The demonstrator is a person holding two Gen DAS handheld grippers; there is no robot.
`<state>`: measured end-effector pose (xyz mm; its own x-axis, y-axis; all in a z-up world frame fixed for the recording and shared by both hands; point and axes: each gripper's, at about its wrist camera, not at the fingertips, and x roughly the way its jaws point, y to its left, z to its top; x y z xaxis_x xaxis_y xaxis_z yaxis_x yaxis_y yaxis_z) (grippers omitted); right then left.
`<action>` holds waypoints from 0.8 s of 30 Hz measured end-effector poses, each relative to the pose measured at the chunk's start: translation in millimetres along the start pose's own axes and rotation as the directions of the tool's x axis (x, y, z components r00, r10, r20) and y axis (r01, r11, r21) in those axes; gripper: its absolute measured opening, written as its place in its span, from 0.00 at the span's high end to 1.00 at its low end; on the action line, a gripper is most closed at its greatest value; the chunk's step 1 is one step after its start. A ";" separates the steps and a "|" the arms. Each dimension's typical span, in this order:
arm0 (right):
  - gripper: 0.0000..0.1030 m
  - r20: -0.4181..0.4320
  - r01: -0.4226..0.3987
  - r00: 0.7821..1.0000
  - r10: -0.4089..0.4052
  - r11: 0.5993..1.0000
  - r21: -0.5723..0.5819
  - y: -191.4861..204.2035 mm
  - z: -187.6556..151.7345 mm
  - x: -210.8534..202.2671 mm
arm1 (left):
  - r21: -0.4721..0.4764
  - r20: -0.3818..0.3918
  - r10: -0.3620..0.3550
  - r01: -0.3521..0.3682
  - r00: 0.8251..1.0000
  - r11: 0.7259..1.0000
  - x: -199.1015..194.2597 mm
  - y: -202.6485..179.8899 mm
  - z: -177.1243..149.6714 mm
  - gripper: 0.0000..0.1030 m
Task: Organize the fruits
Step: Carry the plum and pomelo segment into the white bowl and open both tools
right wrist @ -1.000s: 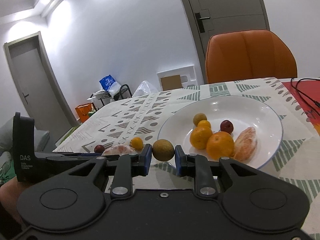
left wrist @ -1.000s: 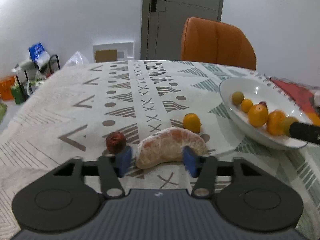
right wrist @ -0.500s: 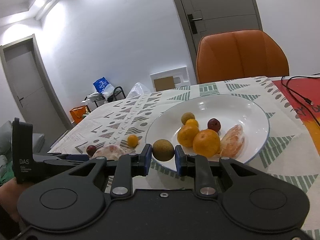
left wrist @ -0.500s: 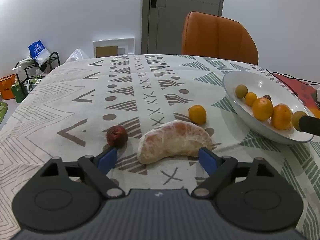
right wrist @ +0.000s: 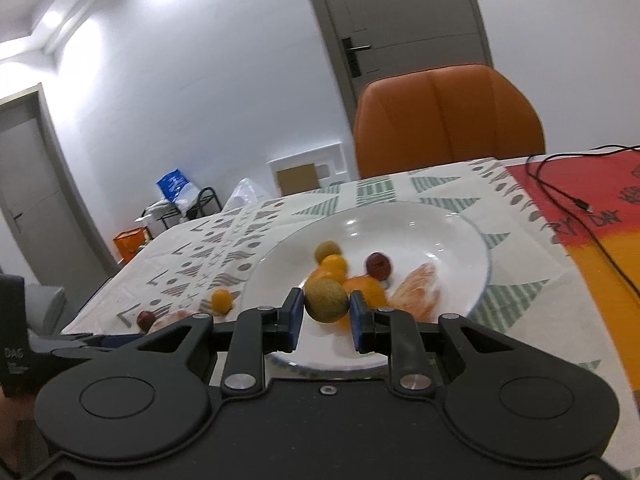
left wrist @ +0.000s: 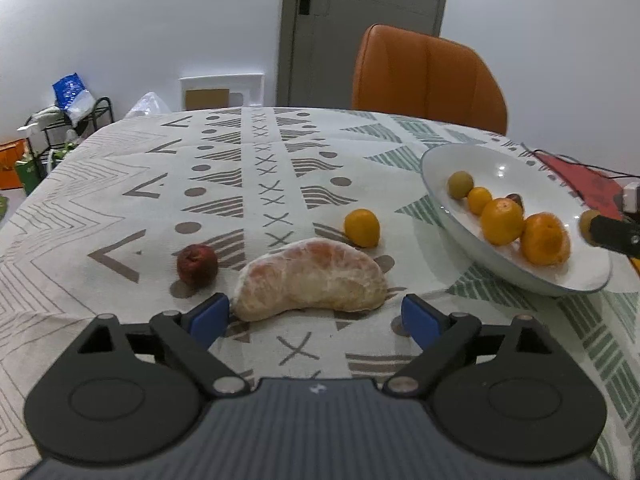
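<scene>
Step in hand: carrying one fruit to the wide white ceramic plate [right wrist: 472, 240], as I judge it; most fruits are already collected there.
Right gripper [right wrist: 326, 312]: its jaws are narrow and clamp a small round brownish-green fruit [right wrist: 326, 300] between the blue pads [right wrist: 294, 316]. The fruit hangs above the near part of the plate.
Left gripper [left wrist: 314, 316]: its jaws stand wide and hold nothing. A large peeled pomelo segment, pale pink and curved [left wrist: 310, 282], lies on the table just in front of them, between the blue fingertips [left wrist: 210, 316] but free of both pads.
Plate contents: two orange mandarins [left wrist: 502, 220], a small orange kumquat [left wrist: 478, 200], one greenish round fruit [left wrist: 460, 185], a dark red small fruit [right wrist: 378, 264] and another peeled segment [right wrist: 416, 294].
Left on the table: the pomelo segment, a dark red wrinkled fruit [left wrist: 197, 265] to its left, and a small orange citrus [left wrist: 362, 227] behind it, all on the patterned white tablecloth [left wrist: 240, 168].
Next move, right: it seems to need a lowering into a free place of the plate, then an opening, gently, because the round fruit can roll.
Next move, left: probably a new, better centred grip on the long soft segment; a hard squeeze could crush it.
</scene>
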<state>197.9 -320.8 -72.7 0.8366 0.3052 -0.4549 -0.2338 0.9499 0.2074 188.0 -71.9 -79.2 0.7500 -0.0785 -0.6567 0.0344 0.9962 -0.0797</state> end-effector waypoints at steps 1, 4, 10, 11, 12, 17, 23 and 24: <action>0.78 0.003 0.009 1.000 -0.009 1.000 0.000 -2.3 0.5 -0.8 | -0.004 0.000 0.007 -0.007 1.000 1.000 0.8 -1.6 0.9 0.11; 0.78 0.011 0.039 0.999 -0.039 0.999 0.000 -9.6 2.9 -1.6 | -0.005 -0.001 0.029 -0.029 1.000 1.000 4.9 -6.9 2.5 0.10; 0.78 0.019 0.071 0.997 -0.071 0.997 -0.001 -20.4 6.9 0.2 | -0.002 -0.005 0.099 -0.099 0.995 0.995 12.7 -13.2 4.9 0.10; 0.78 0.019 0.075 0.997 -0.075 0.997 -0.001 -21.5 7.8 1.4 | -0.010 -0.005 0.104 -0.104 0.995 0.995 13.0 -13.4 5.2 0.10; 0.78 0.019 0.079 0.997 -0.079 0.997 0.001 -22.9 8.9 3.1 | -0.013 -0.005 0.108 -0.108 0.994 0.994 13.0 -13.2 5.4 0.10; 0.77 0.018 0.088 0.996 -0.088 0.996 -0.019 -23.7 11.6 12.1 | -0.006 0.016 0.102 -0.102 0.995 0.995 11.3 -12.1 3.2 0.16; 0.71 0.019 0.070 0.997 -0.070 0.998 0.001 -27.0 12.1 18.3 | -0.030 0.023 0.070 -0.069 0.997 0.997 3.0 -5.3 5.4 0.17; 0.71 0.023 0.075 0.997 -0.075 0.997 0.000 -26.8 11.4 18.4 | -0.030 0.030 0.068 -0.068 0.997 0.997 1.1 -5.0 6.0 0.17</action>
<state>225.2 -341.4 -76.7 0.8630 0.2318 -0.4489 -0.1706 0.9700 0.1730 192.6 -76.7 -75.0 0.7699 -0.0090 -0.6380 -0.0361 0.9977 -0.0576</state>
